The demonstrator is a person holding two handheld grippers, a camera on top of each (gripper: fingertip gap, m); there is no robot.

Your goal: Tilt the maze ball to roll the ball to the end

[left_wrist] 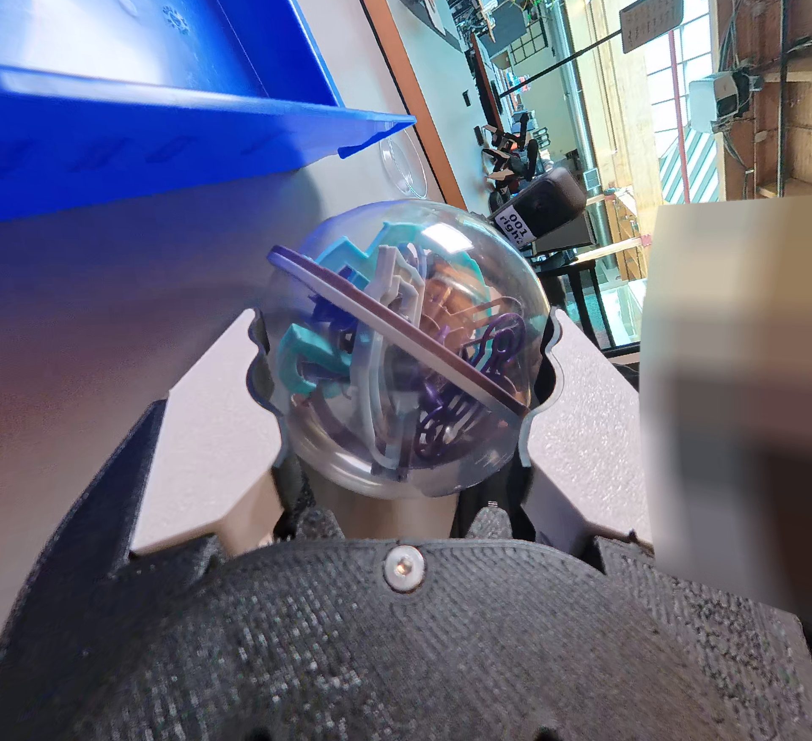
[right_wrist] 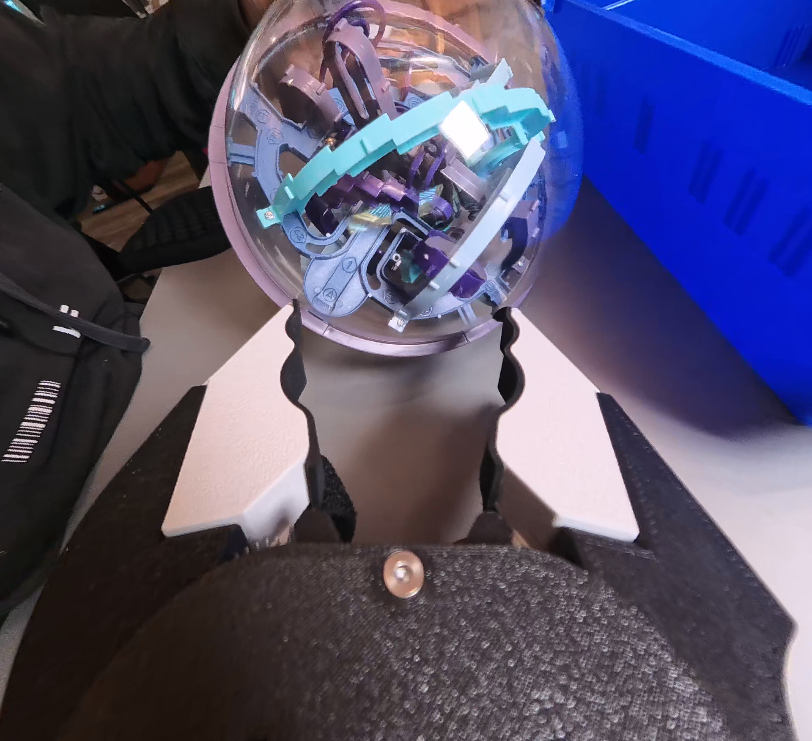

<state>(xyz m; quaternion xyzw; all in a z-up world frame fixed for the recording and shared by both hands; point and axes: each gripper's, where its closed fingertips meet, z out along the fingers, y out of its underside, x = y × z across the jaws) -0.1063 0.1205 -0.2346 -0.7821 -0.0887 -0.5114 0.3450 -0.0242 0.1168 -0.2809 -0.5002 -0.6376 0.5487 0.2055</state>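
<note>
The maze ball (left_wrist: 404,351) is a clear sphere with teal, purple and grey tracks inside and a purple equator ring. My left gripper (left_wrist: 404,346) is shut on it, with a finger on each side at its widest part, and holds it above the table. In the right wrist view the maze ball (right_wrist: 386,175) fills the upper middle. My right gripper (right_wrist: 400,313) clasps its near lower end, with the wavy black fingertips (right_wrist: 293,315) against the rim. The right gripper's body (left_wrist: 540,214) shows behind the ball. I cannot pick out the small rolling ball for certain.
A large blue bin (left_wrist: 132,126) stands on the white table (left_wrist: 66,412) close beside the ball; it also shows in the right wrist view (right_wrist: 703,148). A clear dish (left_wrist: 404,166) lies near the table's edge. A person's dark sleeve (right_wrist: 132,82) and black clothing (right_wrist: 52,346) are at left.
</note>
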